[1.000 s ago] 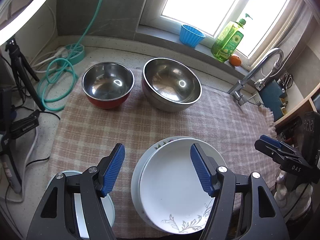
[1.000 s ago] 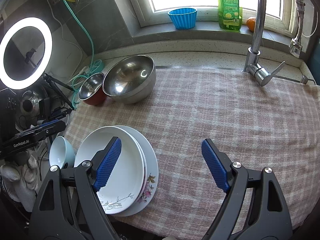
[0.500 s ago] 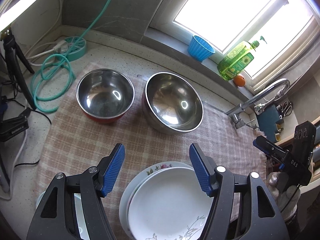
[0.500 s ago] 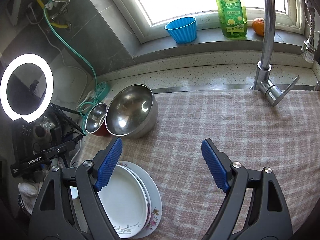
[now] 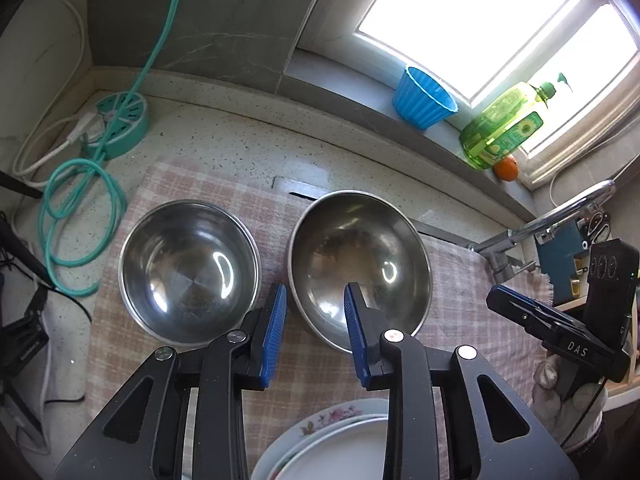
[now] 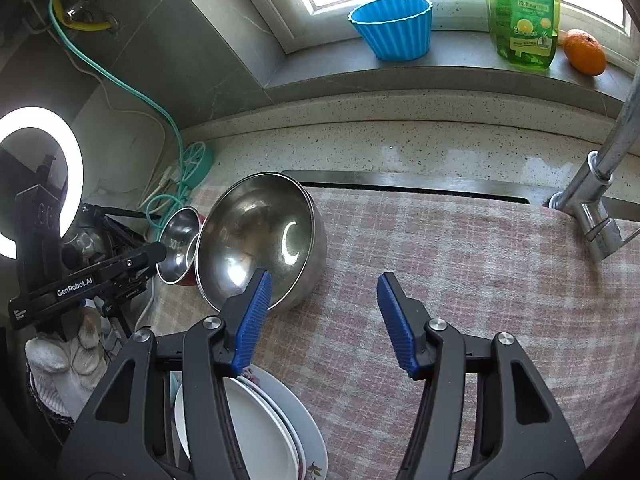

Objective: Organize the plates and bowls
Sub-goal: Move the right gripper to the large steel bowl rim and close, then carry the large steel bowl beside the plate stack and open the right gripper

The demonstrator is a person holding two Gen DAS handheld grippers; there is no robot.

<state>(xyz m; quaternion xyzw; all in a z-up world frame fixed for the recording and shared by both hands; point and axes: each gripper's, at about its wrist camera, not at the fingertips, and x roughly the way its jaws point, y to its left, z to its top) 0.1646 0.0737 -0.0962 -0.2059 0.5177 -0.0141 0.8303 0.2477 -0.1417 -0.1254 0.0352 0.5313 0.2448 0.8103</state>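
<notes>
Two steel bowls sit side by side on the checked cloth (image 5: 460, 304) over the desk: small bowl (image 5: 188, 268), big bowl (image 5: 360, 264). Stacked plates (image 6: 256, 428) lie nearer. The left gripper (image 5: 314, 332) is closing astride the big bowl's rim; the right gripper (image 6: 320, 320) is closing, empty.

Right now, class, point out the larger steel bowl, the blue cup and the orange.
larger steel bowl (image 5: 360, 256): left wrist view, on its inner bottom.
blue cup (image 6: 394, 30): right wrist view, on its ribbed outer wall.
orange (image 6: 585, 57): right wrist view, on its front skin.
</notes>
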